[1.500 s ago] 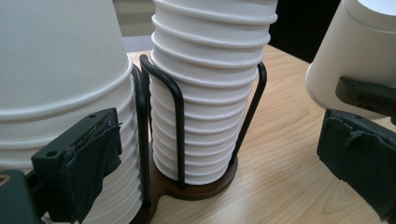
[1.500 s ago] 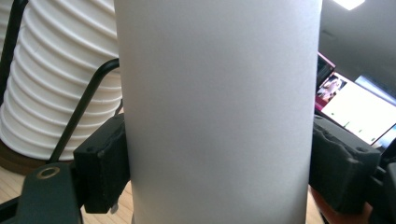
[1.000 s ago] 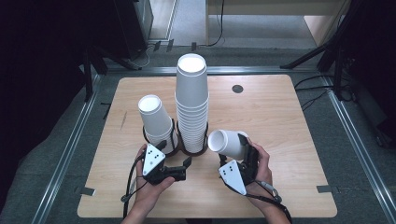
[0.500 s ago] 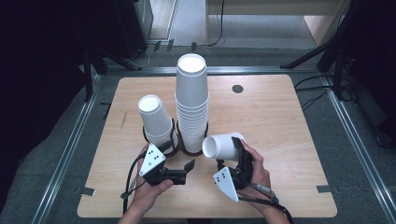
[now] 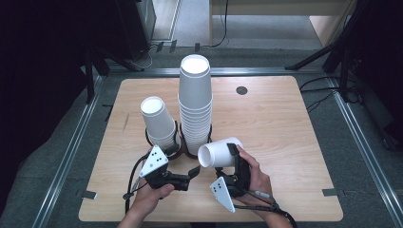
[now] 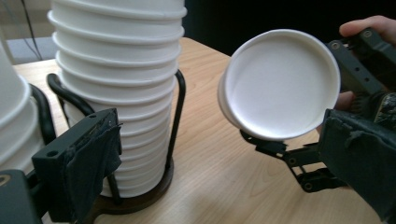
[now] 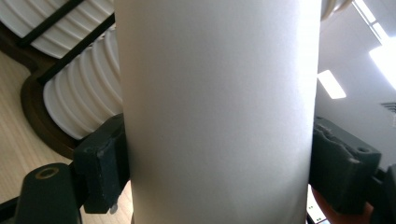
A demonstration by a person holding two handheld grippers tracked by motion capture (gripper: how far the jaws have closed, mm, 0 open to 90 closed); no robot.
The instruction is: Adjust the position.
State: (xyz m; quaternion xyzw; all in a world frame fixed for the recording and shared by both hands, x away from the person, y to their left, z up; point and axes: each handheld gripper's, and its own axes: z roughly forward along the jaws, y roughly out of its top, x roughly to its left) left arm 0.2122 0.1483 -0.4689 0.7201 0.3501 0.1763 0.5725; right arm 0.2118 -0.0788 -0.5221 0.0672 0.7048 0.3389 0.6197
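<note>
Wooden table (image 5: 285,123) under dark surroundings carries two racked cup stacks: the tall stack (image 5: 195,102) at 12 o'clock, the short stack (image 5: 158,121) at 10. The right gripper (image 5: 231,159) pinches a single cup (image 5: 219,152) sideways, jaws pressed on its wall. The left gripper (image 5: 192,172) waits spread, empty. Squeezing harder could crumple the thin paper; swinging carelessly could topple the tall stack.

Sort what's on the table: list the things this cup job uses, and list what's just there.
In use:
single cup, clamped on its side by the right gripper
tall cup stack
short cup stack
left gripper, open

Just there:
dark round spot in the table
</note>
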